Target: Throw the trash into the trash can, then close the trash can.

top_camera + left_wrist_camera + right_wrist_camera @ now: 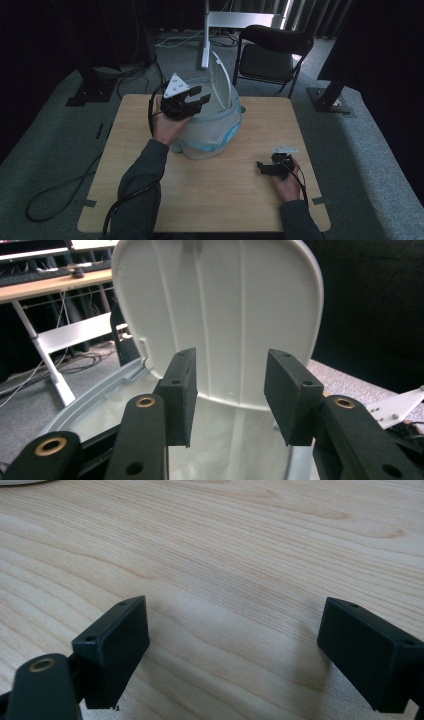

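A small grey bin [212, 131] lined with a white bag stands on the wooden table [210, 190], its white lid [221, 76] tipped up at the back. My left gripper [199, 95] hovers over the bin's left rim, jaws apart with nothing between them. In the left gripper view the upright lid [220, 315] and the bag-lined opening [220, 440] lie just past the left gripper [230, 390]. My right gripper [261, 167] rests low at the table's right side, open. In the right gripper view the right gripper [232, 650] has bare wood [225, 555] between its jaws.
A black folding chair [272, 52] stands behind the table beside a white stand [206, 35]. Cables [60, 190] trail on the grey carpet at the left. Black frame feet [90, 90] sit at both back corners.
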A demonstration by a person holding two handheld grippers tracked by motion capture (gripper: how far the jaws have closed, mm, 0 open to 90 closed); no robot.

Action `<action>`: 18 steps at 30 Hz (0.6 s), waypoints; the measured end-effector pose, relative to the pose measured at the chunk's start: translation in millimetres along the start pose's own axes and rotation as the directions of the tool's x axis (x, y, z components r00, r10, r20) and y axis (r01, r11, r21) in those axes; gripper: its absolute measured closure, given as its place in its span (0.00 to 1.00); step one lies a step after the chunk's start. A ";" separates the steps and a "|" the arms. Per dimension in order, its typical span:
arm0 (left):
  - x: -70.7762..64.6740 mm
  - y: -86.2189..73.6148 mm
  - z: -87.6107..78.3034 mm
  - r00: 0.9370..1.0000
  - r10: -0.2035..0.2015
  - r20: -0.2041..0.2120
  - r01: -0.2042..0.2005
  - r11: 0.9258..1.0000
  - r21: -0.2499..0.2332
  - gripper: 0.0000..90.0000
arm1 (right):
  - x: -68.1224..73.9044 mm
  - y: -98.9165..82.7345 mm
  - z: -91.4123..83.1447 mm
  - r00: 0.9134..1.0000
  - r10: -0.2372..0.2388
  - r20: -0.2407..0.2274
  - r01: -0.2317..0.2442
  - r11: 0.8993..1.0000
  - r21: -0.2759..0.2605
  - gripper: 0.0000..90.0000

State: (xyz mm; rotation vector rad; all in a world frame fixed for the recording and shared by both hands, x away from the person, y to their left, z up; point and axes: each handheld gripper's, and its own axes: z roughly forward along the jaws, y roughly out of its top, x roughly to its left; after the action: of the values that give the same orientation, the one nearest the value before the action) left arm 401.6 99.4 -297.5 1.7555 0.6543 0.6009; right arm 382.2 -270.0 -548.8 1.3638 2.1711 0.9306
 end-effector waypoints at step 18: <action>-17.1 16.3 4.6 1.000 -0.005 -0.029 0.004 0.999 -0.049 0.44 | 0.0 0.0 -0.1 1.000 0.000 0.000 0.000 1.000 0.001 0.13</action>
State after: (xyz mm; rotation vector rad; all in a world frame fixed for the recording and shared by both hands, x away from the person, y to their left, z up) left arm 394.6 80.6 -284.1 1.7022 0.6582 0.6357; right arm 382.2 -270.0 -548.8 1.3638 2.1721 0.9292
